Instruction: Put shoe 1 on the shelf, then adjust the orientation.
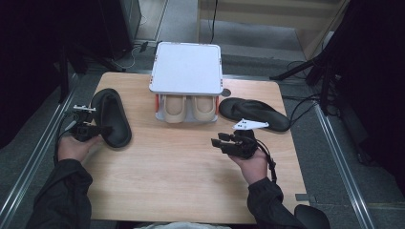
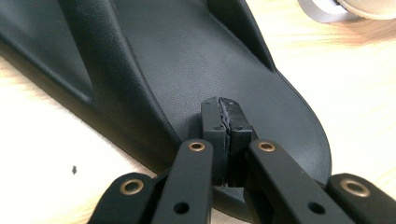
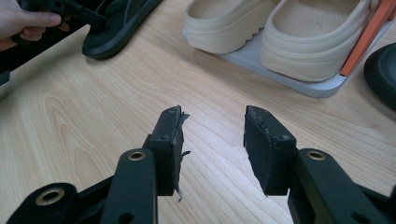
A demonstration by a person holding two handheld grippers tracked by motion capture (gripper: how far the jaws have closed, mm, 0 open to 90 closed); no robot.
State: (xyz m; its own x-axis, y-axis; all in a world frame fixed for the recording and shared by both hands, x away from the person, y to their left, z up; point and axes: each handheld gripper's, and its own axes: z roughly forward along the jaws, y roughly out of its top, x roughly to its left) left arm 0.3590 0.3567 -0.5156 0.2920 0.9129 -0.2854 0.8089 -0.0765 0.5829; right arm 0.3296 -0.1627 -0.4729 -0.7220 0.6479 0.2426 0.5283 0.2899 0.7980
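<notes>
The left gripper (image 1: 98, 130) rests against the heel end of the left black sandal (image 1: 111, 117), which lies on the wooden table (image 1: 191, 167) near its left edge. In the left gripper view the two pads meet face to face over the sandal's (image 2: 187, 70) footbed, clenched with nothing pinched between them; whether the tips touch the footbed cannot be told. The sandal's toe end is cut off at the top of that view, and its strap shows only in part.

The right gripper (image 1: 217, 139) is held over bare tabletop, right of centre. In the right gripper view its jaws stand released, well apart, with only wood grain between them; a frayed scrap hangs from one pad (image 3: 169, 140).

The second black sandal (image 1: 253, 113) lies near the right edge, behind the right gripper, partly covered by the gripper's white plate (image 1: 250, 125). A white two-tier rack (image 1: 186, 67) stands at the far middle; its top shelf hides the rear of the beige shoes (image 1: 190, 108) on the lower tier.

Open room: a broad bare strip runs across the table's near half, between the two hands. The left sandal lies close to the left table edge.
</notes>
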